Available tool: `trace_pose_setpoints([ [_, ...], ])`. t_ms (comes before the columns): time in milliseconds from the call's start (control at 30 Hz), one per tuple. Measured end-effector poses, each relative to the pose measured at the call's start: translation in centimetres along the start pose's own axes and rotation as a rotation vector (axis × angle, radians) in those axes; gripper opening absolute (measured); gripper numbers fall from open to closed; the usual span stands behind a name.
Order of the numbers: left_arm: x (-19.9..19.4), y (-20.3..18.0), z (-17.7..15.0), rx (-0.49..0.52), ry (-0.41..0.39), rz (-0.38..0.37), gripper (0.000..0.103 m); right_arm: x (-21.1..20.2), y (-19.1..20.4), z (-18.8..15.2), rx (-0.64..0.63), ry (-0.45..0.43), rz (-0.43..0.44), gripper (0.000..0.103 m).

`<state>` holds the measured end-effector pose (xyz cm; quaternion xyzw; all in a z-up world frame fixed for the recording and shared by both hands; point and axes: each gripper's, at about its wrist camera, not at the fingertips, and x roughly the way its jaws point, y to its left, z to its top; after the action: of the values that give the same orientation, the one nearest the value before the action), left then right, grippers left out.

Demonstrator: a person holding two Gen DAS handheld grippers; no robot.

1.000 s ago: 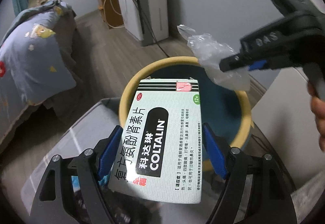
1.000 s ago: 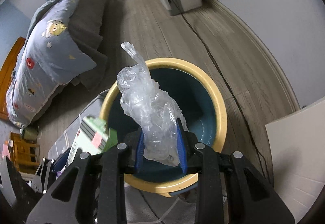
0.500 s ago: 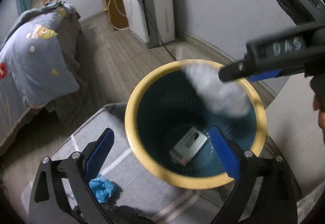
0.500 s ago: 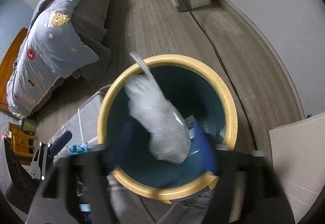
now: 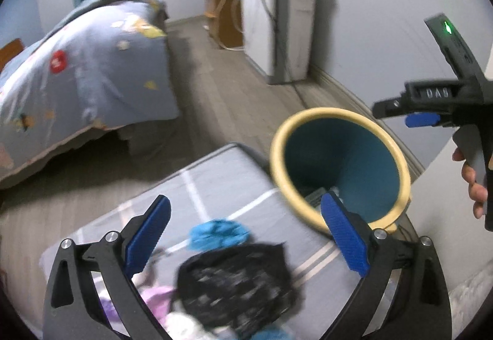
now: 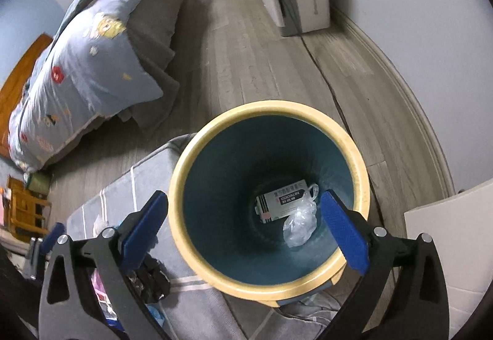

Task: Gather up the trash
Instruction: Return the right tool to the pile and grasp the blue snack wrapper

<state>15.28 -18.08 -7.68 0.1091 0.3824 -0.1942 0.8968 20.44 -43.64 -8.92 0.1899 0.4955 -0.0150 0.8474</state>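
A teal bin with a yellow rim (image 6: 357, 155) stands on the floor beside a grey mat (image 5: 215, 182); it also shows in the left wrist view (image 5: 277, 139). Inside it lie a Coltalin medicine box (image 6: 282, 199) and a crumpled clear plastic bag (image 6: 300, 221). My right gripper (image 6: 243, 229) is open and empty above the bin. My left gripper (image 5: 246, 235) is open and empty over the mat, above a black crumpled bag (image 5: 234, 281) and a blue scrap (image 5: 217, 232). The right gripper also shows in the left wrist view (image 5: 422, 119), beyond the bin.
A bed with a blue quilt (image 5: 77, 71) stands at the left. A white appliance (image 5: 277, 19) with a cable stands against the far wall. A white panel (image 6: 450, 244) is at the right. Pink and white scraps (image 5: 157, 296) lie on the mat.
My left gripper opened and dropped the medicine box into the bin, then swung left over the mat. My right gripper opened and dropped the plastic bag into the bin.
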Motion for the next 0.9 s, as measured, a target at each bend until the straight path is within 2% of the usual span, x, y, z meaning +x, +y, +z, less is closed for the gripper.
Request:
trace_pose_setpoints([
  [133,-3.0,3.2,-0.8,-0.046,-0.011,0.066,0.097,-1.0,2.1,-0.3,-0.037,-0.021,0.009,0.097],
  [267,-6.4,5.6,-2.0,-0.100,-0.028,0.096,0.097,-2.2,4.8,-1.4,-0.074,-0.035,0.031,0.097],
  [433,-10.5,8.1,-4.7,-0.170,-0.048,0.131,0.098,-3.2,8.1,-3.6,-0.093,-0.034,0.082,0.097],
  [533,-11.9,9.2,-7.0,-0.220,-0.043,0.144,0.098,-3.3,9.9,-5.1,-0.113,-0.016,0.076,0.097],
  [700,-13.6,11.2,-10.0,-0.253,-0.045,0.186,0.098,-3.7,14.0,-8.4,-0.260,-0.015,0.031,0.097],
  [900,-16.6,14.3,-12.5,-0.312,-0.075,0.235,0.098,-3.4,18.9,-13.1,-0.423,0.001,0.066,0.097],
])
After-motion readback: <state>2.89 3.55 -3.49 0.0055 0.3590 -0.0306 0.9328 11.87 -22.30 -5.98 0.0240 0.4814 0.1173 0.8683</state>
